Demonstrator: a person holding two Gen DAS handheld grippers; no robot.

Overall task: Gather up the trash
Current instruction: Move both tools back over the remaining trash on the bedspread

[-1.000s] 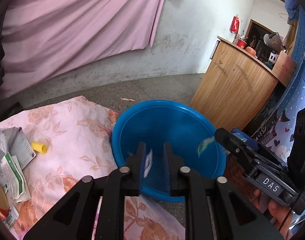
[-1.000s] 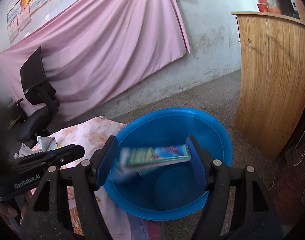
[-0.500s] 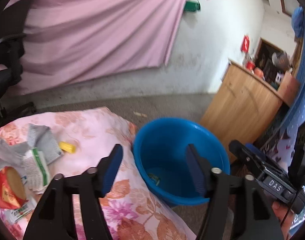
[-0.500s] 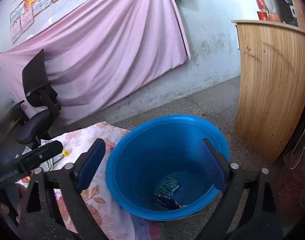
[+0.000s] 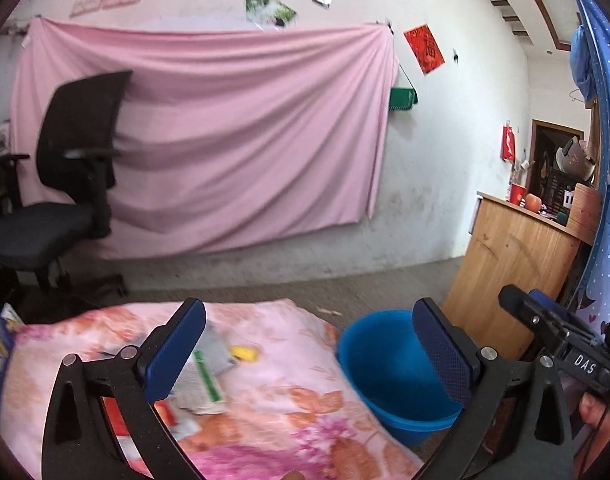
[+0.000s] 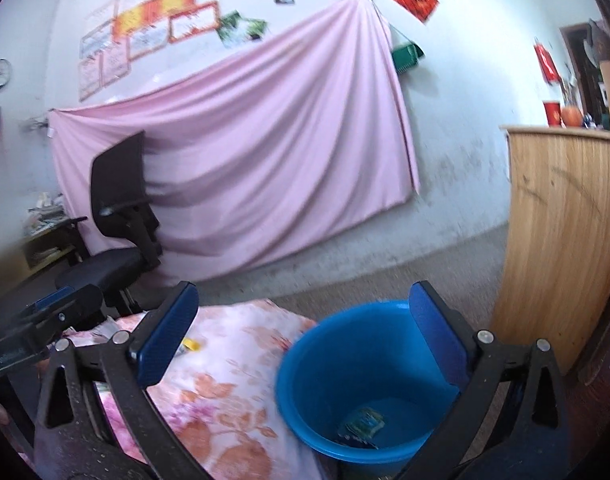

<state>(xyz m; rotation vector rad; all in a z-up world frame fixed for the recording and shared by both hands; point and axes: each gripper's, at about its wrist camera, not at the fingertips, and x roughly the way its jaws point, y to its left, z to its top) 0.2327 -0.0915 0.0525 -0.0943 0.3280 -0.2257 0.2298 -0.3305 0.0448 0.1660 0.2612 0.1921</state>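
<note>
Both grippers have lifted back from the blue tub (image 6: 345, 392) since half a second ago. Left gripper (image 5: 309, 356) wide open, empty, above the floral cloth (image 5: 273, 400). Right gripper (image 6: 305, 340) wide open, empty. Dropped wrappers (image 6: 363, 424) lie on the tub floor. Paper packets (image 5: 203, 380) and yellow piece (image 5: 244, 353) remain mid-cloth.

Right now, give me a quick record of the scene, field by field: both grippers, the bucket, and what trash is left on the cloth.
left gripper: open, empty, above the floral cloth
right gripper: open, empty, over the bucket's edge
blue bucket: on the floor beside the cloth, upright
in bucket: green wrapper on the bottom
left on cloth: small yellow piece, white and green packets, red packet
</note>
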